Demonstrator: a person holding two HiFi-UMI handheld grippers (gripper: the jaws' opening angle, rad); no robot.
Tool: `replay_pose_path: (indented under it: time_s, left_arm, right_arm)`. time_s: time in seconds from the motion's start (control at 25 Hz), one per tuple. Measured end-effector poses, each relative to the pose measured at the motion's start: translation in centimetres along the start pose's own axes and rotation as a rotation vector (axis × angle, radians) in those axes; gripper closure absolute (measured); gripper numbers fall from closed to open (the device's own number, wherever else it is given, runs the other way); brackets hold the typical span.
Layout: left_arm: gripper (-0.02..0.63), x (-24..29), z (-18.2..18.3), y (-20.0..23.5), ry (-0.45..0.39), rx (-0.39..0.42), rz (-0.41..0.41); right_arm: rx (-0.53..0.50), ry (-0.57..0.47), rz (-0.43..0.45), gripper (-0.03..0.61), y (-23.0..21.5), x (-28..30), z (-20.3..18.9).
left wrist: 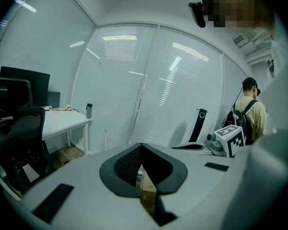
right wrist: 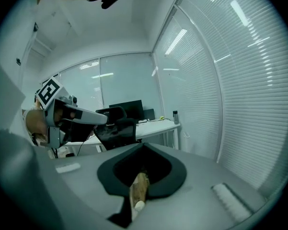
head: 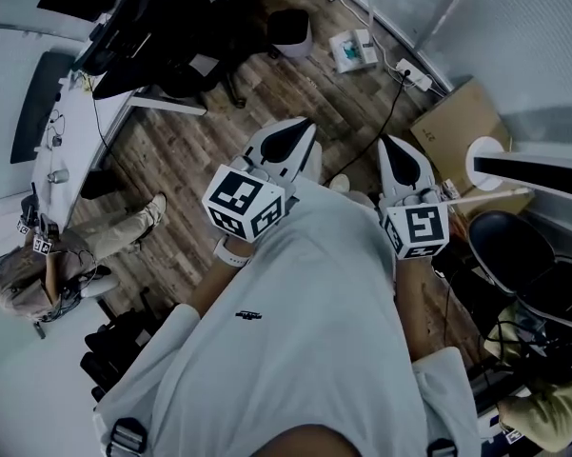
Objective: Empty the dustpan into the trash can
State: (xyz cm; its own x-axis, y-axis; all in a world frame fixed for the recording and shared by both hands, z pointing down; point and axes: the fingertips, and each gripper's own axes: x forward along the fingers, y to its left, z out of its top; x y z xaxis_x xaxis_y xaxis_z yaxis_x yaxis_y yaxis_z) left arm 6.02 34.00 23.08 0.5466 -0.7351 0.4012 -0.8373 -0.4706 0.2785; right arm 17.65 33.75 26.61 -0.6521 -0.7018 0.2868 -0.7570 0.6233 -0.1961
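Left gripper point(head: 300, 133): my jaws closed together, nothing between them. Right gripper point(head: 396, 150): my jaws clamped on a wooden handle point(right wrist: 139, 188).

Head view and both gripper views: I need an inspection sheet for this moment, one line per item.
Surface: wood floor.
Job's things: dustpan, nothing seen; a small white bin near the office chair may be the trash can, cannot confirm.
Clutter: cardboard box; white-and-teal box.
Grippers: left tool and right tool are at the person's chest, jaws together, nothing held.
Cables: power strip with a black cable across the floor.
Surroundings: desk, window blinds, one person on the left, another on the right.
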Motion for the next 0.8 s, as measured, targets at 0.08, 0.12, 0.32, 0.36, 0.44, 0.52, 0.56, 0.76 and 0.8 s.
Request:
replay_pose_path:
  time_s: [0.08, 0.12, 0.32, 0.36, 0.44, 0.52, 0.56, 0.76, 0.8]
  left_arm:
    - [0.606, -0.4, 0.0, 1.0, -0.002, -0.007, -0.01]
    - [0.606, -0.4, 0.0, 1.3, -0.003, -0.01, -0.012]
    - [0.606, 1.9, 0.7, 1.9, -0.002, -0.013, -0.007]
    - [0.606, 2.3, 1.0, 2.4, -0.005, -0.012, -0.009]
    - [0.606, 2.8, 1.6, 3.5, -0.011, -0.015, -0.014]
    - [0.606, 3.4, 2.0, 4.7, -0.012, -0.017, -0.019]
    - [0.606, 3.8, 2.3, 5.2, -0.012, -0.019, -0.023]
    - [0.606, 5.9, 4.2, 8.6, -0.014, -0.034, -0.05]
    - [0.606, 6.3, 4.7, 9.5, -0.013, -0.037, -0.054]
  right_arm:
    - [0.011, 0.014, -0.007, 0.569, 0.6, 0.7, -0.2]
    - [0.01, 0.015, -0.009, 0.569, 0.7, 0.8, -0.2]
    - [-0.028, 0.01, 0.025, 0.569, -0.8, 2.1, 0.1]
    - [-0.031, 0.01, 0.03, 0.569, -0.9, 2.8, 0.3]
    - [-0.032, 0.01, 0.035, 0.569, -0.7, 4.1, 0.6]
    - [-0.038, 0.011, 0.034, 0.568, -0.8, 5.4, 0.9]
    - [-0.042, 0.013, 0.03, 0.568, -1.0, 6.1, 1.1]
    - [-0.027, 0.031, -0.006, 0.568, -2.4, 9.8, 2.0]
    - [-0.024, 0.035, -0.012, 0.568, -2.6, 10.8, 2.3]
